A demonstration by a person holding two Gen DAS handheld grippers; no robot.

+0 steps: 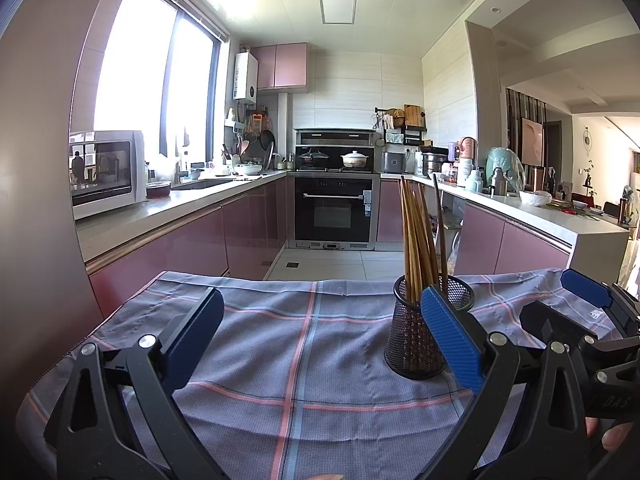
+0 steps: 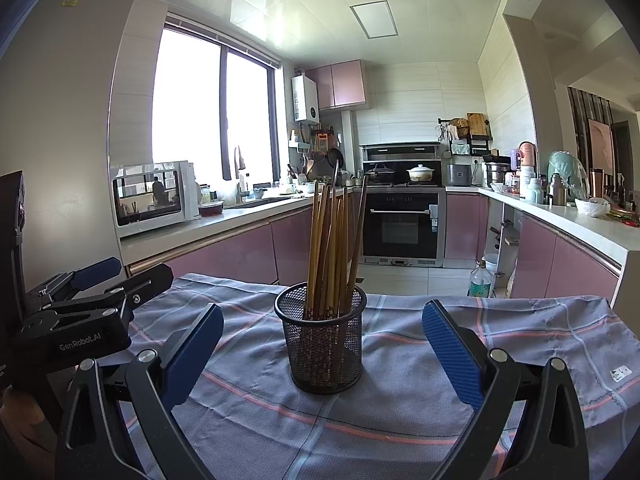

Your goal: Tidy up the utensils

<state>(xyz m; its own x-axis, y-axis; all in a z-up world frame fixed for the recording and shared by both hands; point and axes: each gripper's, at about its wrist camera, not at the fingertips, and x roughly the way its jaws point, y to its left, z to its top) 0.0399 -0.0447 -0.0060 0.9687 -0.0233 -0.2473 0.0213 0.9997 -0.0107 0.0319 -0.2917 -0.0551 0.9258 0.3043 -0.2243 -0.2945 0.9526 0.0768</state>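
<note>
A black mesh cup [image 2: 325,348] stands upright on the checked blue-grey cloth [image 2: 400,412], holding several wooden chopsticks [image 2: 332,248]. In the left wrist view the mesh cup [image 1: 416,340] stands right of centre with its chopsticks [image 1: 418,236], partly behind one of my fingers. My left gripper [image 1: 324,336] is open and empty over the cloth [image 1: 300,352], left of the cup. My right gripper [image 2: 323,356] is open and empty, with the cup between and beyond its fingers. Each gripper shows at the edge of the other's view.
The cloth covers a small table whose far edge [image 2: 400,298] drops to the kitchen floor. Beyond are pink cabinets, a microwave [image 2: 154,198] on the left counter, an oven [image 2: 404,228] and a cluttered right counter [image 2: 560,200]. A bottle [image 2: 480,280] stands on the floor.
</note>
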